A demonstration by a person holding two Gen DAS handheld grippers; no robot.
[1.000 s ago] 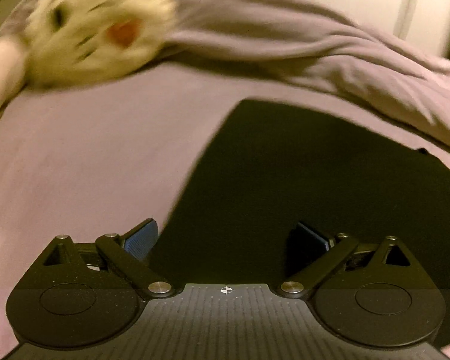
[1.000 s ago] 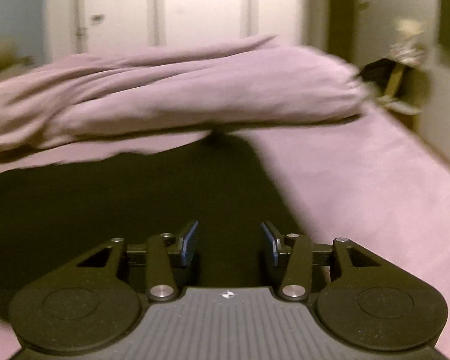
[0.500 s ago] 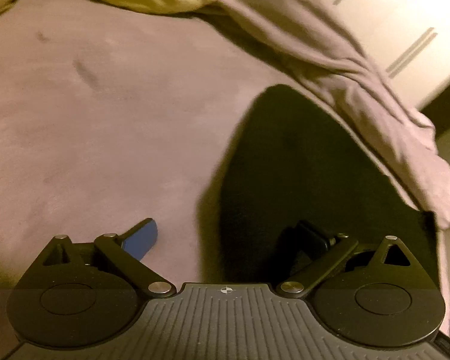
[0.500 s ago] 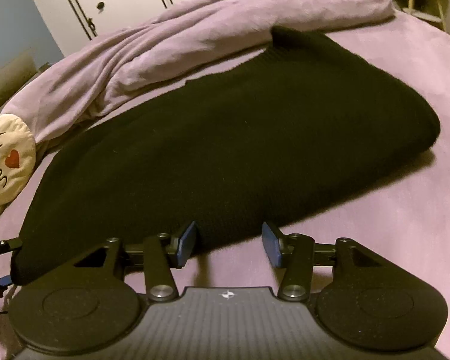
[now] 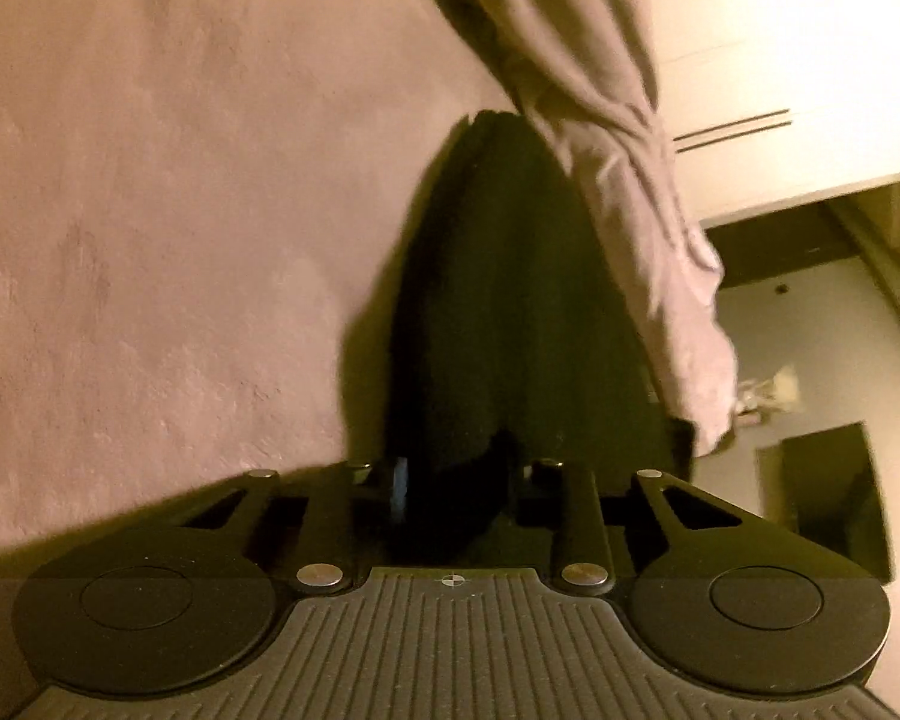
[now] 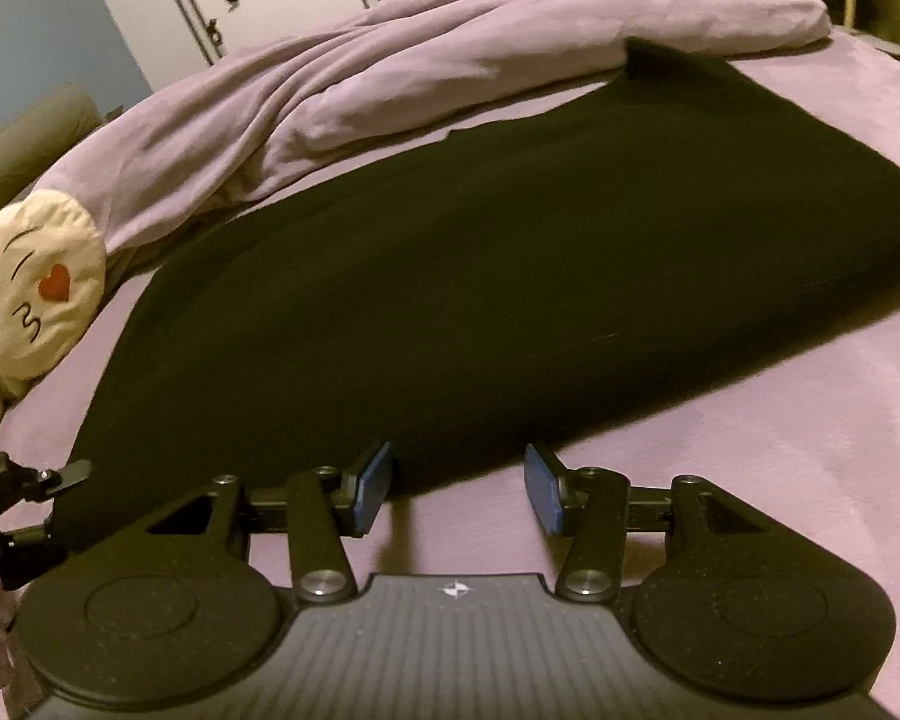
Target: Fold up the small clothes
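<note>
On top of the mauve bedsheet (image 6: 810,450) lay the black knit garment (image 6: 510,252), spread out long and looking like it already had one fold in it, though I couldn't be sure. The rest of the folding still seemed to be ahead.

The left gripper (image 5: 459,480) was closing its jaws, with a bunched bit of the garment's end between them. The right gripper (image 6: 459,489) sat just off the near edge, fingers partly apart with nothing between them, only bare sheet.

A second back, the left jaws stood wide over the cloth's edge with the round cream kiss-face cushion (image 6: 30,288) in its view; now that view had swung along the garment. The right view had dipped from the rumpled lilac duvet (image 6: 450,48) down to the hem.
</note>
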